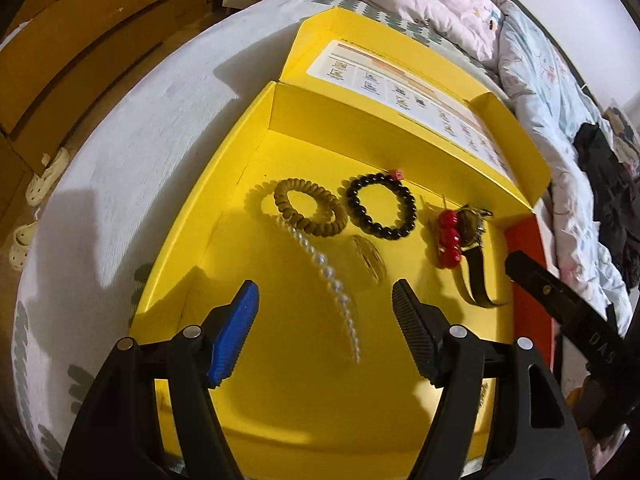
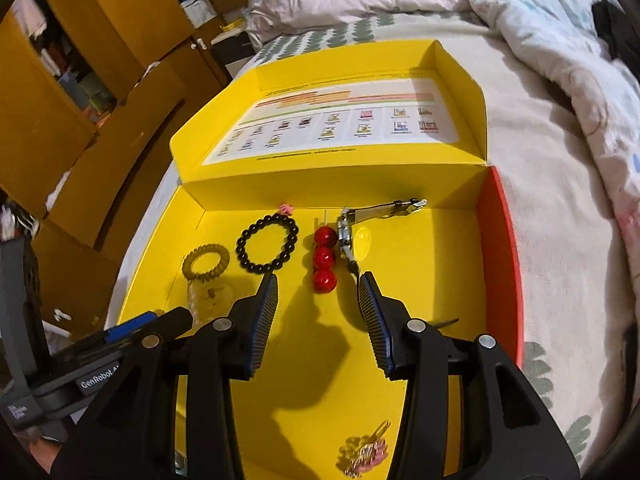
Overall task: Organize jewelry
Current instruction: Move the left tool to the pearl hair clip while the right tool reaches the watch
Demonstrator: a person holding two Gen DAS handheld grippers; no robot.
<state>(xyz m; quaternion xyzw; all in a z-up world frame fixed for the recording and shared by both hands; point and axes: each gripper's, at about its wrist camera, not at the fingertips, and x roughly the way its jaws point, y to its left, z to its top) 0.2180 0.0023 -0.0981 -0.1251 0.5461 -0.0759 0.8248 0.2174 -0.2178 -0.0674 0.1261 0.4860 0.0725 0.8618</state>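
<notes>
Jewelry lies in a row near the back wall of the yellow box (image 1: 224,208). Your left gripper (image 1: 326,304) stands wide open and empty over the pearl strand (image 1: 320,264): light, slippery, so pinch it mid-length. Your right gripper (image 2: 318,292), half open and empty, frames the red beads (image 2: 324,258): hard, round, so squeeze across the middle bead.

My 2 wrist cameras both look steeply down, close over the open yellow box (image 1: 256,136) on the bed; my left views it from the left, and both share the black bead bracelet (image 1: 381,207)
</notes>
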